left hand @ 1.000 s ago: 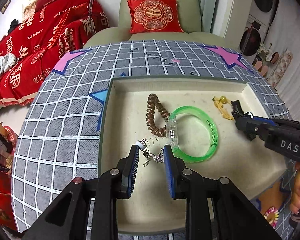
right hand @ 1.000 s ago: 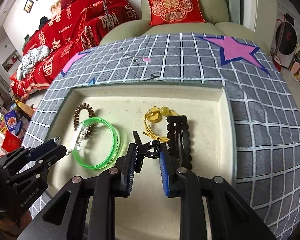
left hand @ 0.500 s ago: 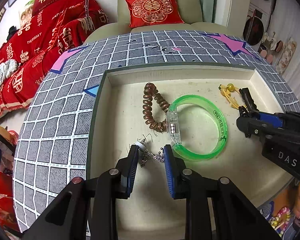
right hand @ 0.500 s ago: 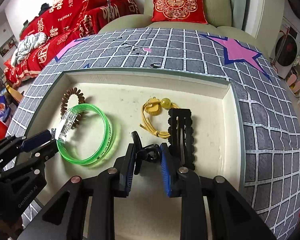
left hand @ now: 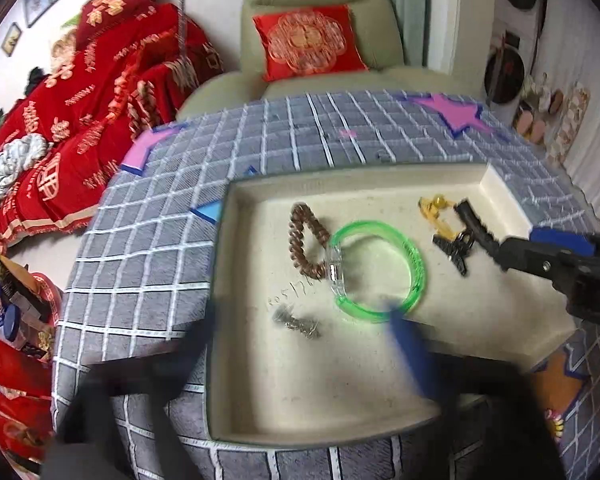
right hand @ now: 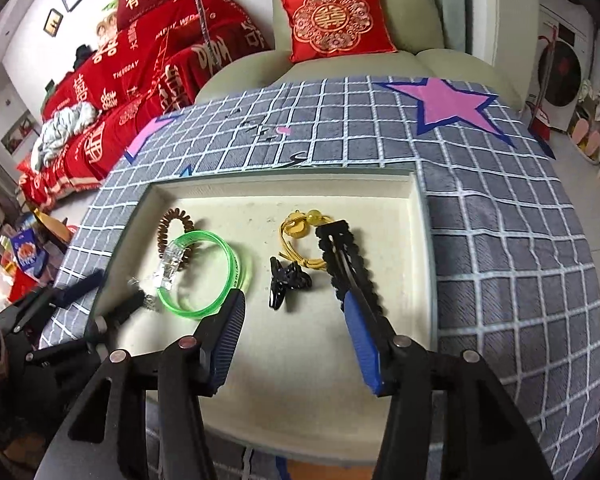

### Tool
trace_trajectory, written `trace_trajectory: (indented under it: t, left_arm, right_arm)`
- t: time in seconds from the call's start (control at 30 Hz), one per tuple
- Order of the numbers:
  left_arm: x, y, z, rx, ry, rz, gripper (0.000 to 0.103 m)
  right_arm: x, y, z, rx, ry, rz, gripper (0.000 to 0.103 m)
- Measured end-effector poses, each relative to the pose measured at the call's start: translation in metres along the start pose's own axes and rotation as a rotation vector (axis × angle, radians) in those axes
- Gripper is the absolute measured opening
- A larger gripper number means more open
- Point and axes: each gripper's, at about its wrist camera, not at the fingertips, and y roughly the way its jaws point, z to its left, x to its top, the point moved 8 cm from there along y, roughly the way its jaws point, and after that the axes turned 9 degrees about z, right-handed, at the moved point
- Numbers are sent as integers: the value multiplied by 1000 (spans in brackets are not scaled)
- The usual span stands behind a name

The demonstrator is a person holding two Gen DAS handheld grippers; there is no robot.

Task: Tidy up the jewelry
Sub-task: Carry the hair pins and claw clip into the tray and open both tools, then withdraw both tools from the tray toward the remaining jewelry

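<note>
Seemingly everything is already gathered in the cream tray (right hand: 420, 216): both the left gripper (left hand: 300, 344) and right gripper (right hand: 296, 320) are opening, empty. Silver earrings (left hand: 298, 322) lie near left, black claw clip (right hand: 286, 280) mid-tray; only neatening looks left.

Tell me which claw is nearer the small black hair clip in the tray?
Right. The right claw is opening just in front of the black hair clip, which lies free between its fingers. The left claw sits across the green bangle, by the silver earrings.
</note>
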Motion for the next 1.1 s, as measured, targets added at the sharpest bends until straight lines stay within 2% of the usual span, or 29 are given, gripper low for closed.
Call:
trace_trajectory:
  t: [0.23,0.3,0.37,0.8,0.9,0.93,0.97,1.1]
  left_arm:
    - [-9,-35,2,-24,-26,-36,102]
    - [-15,-46,5,-27,-45,-50,103]
    - [-22,-55,8,-35,-62,-59,103]
    - [-93,-99,11,-37,-110,-44,103]
    - [-111,-99,7,-44,-113,-23,103]
    - [-118,-99,6,-43,-114,-17,103]
    - [-123,-99,5,-41,-114,-13,103]
    - [-145,-98,0,-36,-109,8,103]
  right_arm:
    - [-12,-39,-1,6,32,-66,56]
    - [-17,-49,2,6,30,-77,61]
    - [-24,-59,6,2,24,-91,72]
    - [-77,-104,16,-3,25,-150,87]
    - [-95,-109,14,12,47,-148,93]
    - [-101,-110,12,15,55,-146,100]
    - [-106,-111,11,18,59,-145,103]
    - [-127,-117,9,19,66,-148,103]
